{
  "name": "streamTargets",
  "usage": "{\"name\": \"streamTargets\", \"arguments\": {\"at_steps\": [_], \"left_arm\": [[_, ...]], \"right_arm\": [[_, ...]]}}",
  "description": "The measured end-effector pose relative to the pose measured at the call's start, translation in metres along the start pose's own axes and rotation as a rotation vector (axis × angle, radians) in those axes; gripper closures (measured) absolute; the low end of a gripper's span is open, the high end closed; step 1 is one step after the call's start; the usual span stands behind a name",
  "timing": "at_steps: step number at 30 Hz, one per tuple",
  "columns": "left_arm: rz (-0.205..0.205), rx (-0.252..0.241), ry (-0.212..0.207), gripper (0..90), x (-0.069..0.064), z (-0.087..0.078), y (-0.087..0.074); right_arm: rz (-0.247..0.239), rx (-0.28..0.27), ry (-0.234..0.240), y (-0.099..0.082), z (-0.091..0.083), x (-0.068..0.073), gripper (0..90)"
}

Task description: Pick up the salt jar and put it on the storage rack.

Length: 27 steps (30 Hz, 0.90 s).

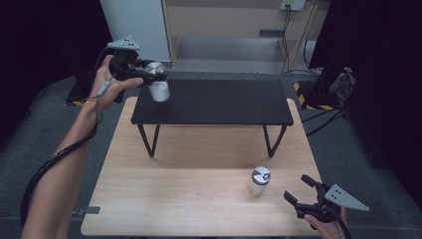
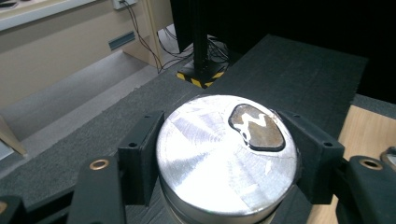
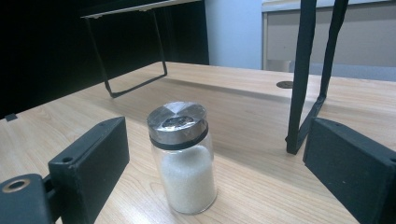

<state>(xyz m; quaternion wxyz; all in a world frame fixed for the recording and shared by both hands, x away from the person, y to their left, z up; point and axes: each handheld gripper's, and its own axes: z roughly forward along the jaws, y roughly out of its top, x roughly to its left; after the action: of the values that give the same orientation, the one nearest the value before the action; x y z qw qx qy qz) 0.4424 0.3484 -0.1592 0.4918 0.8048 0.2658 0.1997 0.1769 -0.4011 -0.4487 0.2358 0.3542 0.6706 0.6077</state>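
While your left gripper (image 1: 149, 75) clamps one shaker (image 1: 159, 85) above the black shelf's (image 1: 219, 107) far-left corner, the other shaker (image 1: 259, 180) stands near right. Your right gripper (image 1: 300, 190) gapes wide beside it.

One jar (image 1: 159, 84) above raised shelf's (image 1: 214, 102) left end, another jar (image 1: 259, 180) on table (image 1: 164, 199) front right

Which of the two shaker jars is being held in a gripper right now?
The jar at the left end of the black shelf, clamped by its metal lid in the left gripper. The other jar stands free on the wooden table, before the open right gripper.
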Motion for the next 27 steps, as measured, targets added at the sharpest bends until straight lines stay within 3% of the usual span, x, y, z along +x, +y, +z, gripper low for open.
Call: {"name": "streamTargets", "arguments": {"at_steps": [14, 20, 23, 25, 27], "left_arm": [[-0.027, 0.065, 0.035, 34.2, 0.004, 0.021, -0.016], [-0.066, 0.029, 0.038, 33.7, 0.006, 0.022, -0.024], [-0.105, -0.017, 0.054, 21.8, 0.005, 0.019, -0.027], [-0.102, -0.011, 0.057, 13.2, 0.005, 0.015, -0.023], [-0.091, -0.022, 0.052, 13.0, 0.003, 0.010, -0.023]], "right_arm": [[-0.001, -0.008, 0.002, 0.000, -0.001, 0.000, 6.9], [-0.007, -0.004, 0.008, 0.001, 0.000, 0.000, 6.9], [-0.007, -0.003, 0.010, 0.001, 0.000, 0.000, 6.9], [-0.006, -0.005, 0.010, 0.001, 0.000, 0.000, 6.9], [-0.007, -0.009, 0.010, 0.001, -0.001, 0.001, 6.9]]}}
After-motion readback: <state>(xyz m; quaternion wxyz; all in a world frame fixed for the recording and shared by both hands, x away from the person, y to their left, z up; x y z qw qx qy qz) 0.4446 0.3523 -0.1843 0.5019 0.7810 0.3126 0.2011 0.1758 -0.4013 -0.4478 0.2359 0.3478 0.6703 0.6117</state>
